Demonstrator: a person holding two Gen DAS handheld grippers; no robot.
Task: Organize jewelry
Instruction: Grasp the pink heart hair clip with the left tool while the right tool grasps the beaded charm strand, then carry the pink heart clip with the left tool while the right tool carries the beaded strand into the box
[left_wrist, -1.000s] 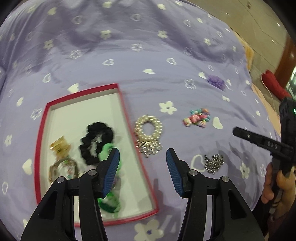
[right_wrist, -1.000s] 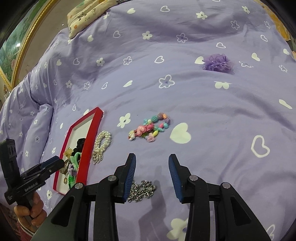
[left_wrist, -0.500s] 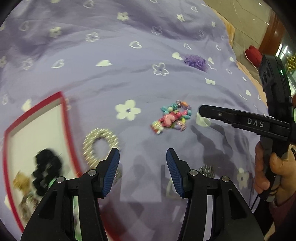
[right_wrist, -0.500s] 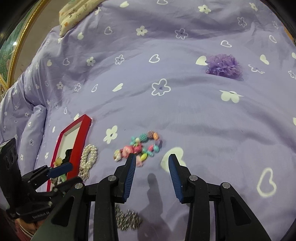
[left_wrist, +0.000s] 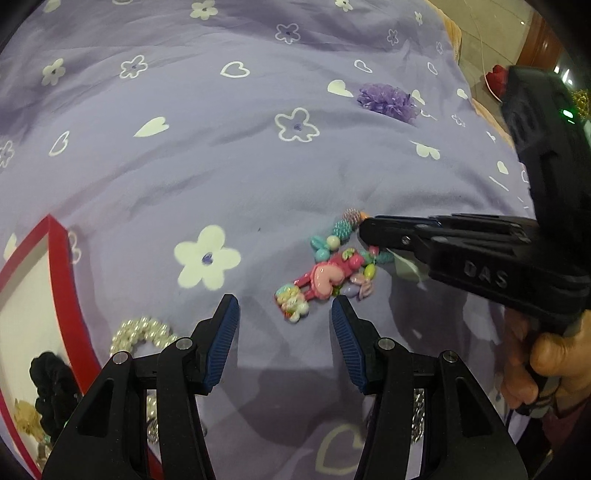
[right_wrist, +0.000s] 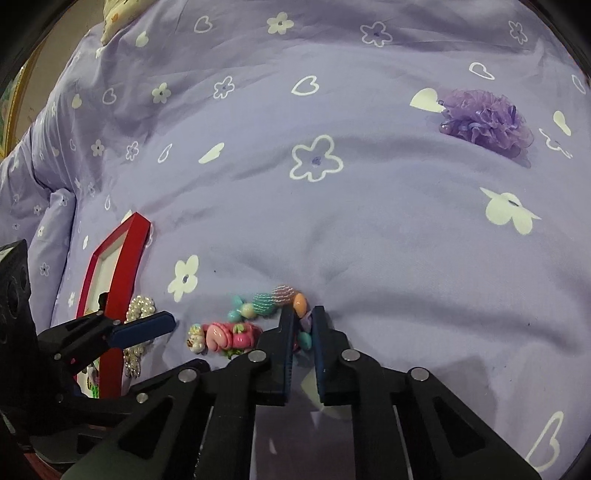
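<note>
A bed (right_wrist: 369, 229) spread with a lilac cover printed in white hearts and flowers fills both views; a strip of tiled floor (left_wrist: 491, 33) shows at the far right in the left wrist view.

At the far left lies a shallow red-rimmed box (left_wrist: 64, 258) with a white inside. A black scrunchie (left_wrist: 51, 380) and a gold-coloured piece (left_wrist: 26, 417) lie in it near its near end. Just beside the box's right rim, on the cover, is a ring of pearl beads (left_wrist: 142, 334), partly hidden by the left claw (left_wrist: 284, 321).

The left claw hangs over the cover with its blue-padded jaws about half open and nothing between them. Just beyond its tips, slightly right, lies the colourful bead bracelet (left_wrist: 325, 273) with a pink charm, on the cover between the box and the right claw (right_wrist: 301, 314).

The right claw comes in from the right, held by a hand (left_wrist: 546, 354). Its jaws are nearly together and pinch the bracelet's right end, where orange, lilac and teal beads sit between the pads. The rest of the bracelet trails left on the cover.

Under the left claw's right arm, a bit of silver chain (left_wrist: 417, 417) shows, mostly hidden.

Far to the right, well apart from everything else, a purple frilly hair flower (right_wrist: 484, 120) rests on the cover.
</note>
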